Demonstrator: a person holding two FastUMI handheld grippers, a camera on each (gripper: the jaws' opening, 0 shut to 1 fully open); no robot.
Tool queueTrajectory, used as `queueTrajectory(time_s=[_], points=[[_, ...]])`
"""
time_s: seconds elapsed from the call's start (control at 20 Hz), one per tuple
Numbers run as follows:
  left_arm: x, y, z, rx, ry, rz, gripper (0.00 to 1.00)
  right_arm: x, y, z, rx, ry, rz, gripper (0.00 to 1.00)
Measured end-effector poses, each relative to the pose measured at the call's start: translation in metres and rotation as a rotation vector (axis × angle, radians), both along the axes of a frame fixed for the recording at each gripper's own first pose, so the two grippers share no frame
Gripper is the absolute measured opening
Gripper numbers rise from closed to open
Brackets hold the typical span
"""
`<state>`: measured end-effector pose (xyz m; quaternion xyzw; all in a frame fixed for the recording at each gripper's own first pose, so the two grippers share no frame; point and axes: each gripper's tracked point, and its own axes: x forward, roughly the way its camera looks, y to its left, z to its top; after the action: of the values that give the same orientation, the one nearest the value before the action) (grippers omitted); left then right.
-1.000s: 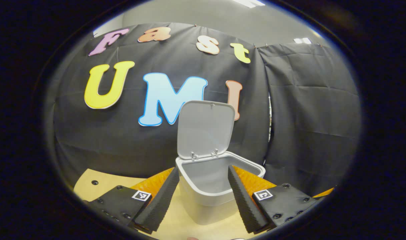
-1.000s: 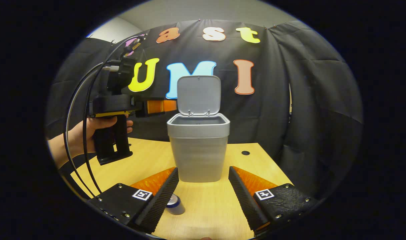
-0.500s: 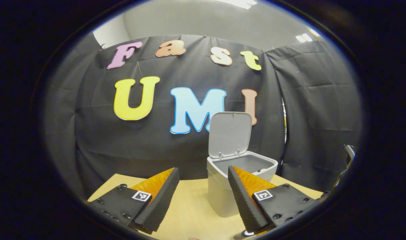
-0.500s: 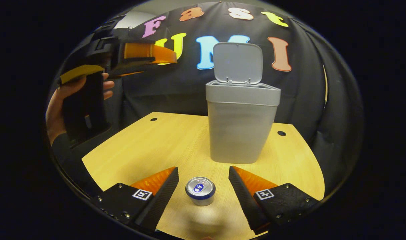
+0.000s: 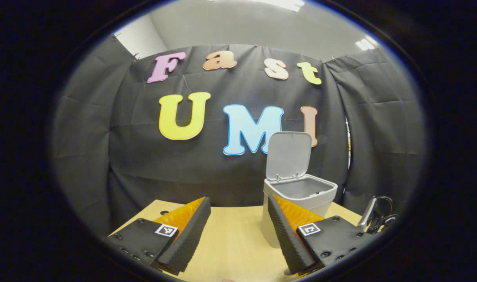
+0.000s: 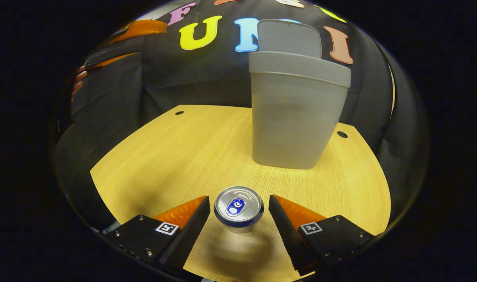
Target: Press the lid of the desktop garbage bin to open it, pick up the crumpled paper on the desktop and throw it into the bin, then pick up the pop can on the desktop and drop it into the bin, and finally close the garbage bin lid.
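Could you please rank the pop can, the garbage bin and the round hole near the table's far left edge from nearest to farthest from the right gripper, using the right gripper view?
1. Pop can: between the open right gripper fingers.
2. Garbage bin: mid-table, ahead and right.
3. Round hole: far left edge.

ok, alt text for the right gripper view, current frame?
The right gripper hangs open over an upright pop can on the wooden desktop, one finger on either side of the can and neither touching it. Behind the can stands the grey garbage bin with its lid raised, against the black cloth wall.
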<state>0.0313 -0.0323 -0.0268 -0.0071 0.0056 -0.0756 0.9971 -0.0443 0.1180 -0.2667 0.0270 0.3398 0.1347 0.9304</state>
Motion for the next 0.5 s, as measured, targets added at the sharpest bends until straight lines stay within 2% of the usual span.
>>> queueTrajectory(time_s=[0.2, 0.3, 0.5], points=[[-0.011, 0.007, -0.005, -0.027, 0.027, 0.019, 0.95, 0.0, 0.003, -0.012, 0.001, 0.015, 0.02, 0.94], [-0.015, 0.01, -0.011, -0.031, 0.045, 0.03, 0.95, -0.002, 0.002, -0.01, -0.027, -0.001, 0.03, 0.84], [-0.026, 0.013, -0.013, -0.03, 0.055, 0.046, 0.95, -0.003, -0.002, -0.004, -0.06, -0.037, 0.043, 0.84]])
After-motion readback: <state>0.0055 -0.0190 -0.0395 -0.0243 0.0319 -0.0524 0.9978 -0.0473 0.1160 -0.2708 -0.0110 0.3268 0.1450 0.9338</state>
